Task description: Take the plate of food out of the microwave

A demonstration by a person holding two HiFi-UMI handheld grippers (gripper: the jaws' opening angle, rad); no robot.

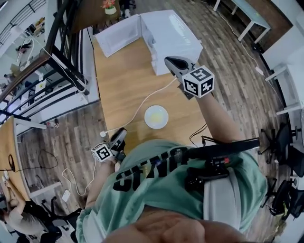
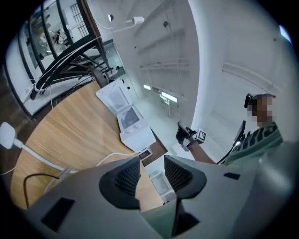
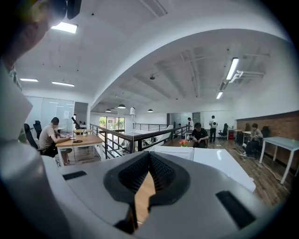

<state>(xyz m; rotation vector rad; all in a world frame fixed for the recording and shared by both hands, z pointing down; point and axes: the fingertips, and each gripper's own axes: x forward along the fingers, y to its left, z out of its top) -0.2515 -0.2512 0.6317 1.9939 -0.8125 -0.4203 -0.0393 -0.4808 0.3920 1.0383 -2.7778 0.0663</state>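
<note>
A white plate (image 1: 156, 116) with yellow food rests on the wooden table (image 1: 123, 80), out in front of the white microwave (image 1: 171, 35). The microwave's door (image 1: 118, 35) hangs open to the left. My right gripper (image 1: 168, 60) is held up near the microwave's front corner; in the right gripper view its jaws (image 3: 149, 158) are shut with nothing between them. My left gripper (image 1: 119, 134) is at the table's near edge, left of the plate. Its jaws (image 2: 152, 170) stand open and empty, facing the microwave (image 2: 128, 116). The plate is hidden in both gripper views.
A white cable (image 1: 137, 111) runs across the table from the microwave to a plug near the left edge. A black railing (image 1: 61, 57) borders the table's left side. A flower pot (image 1: 109, 5) stands behind the microwave. Several people sit at desks beyond.
</note>
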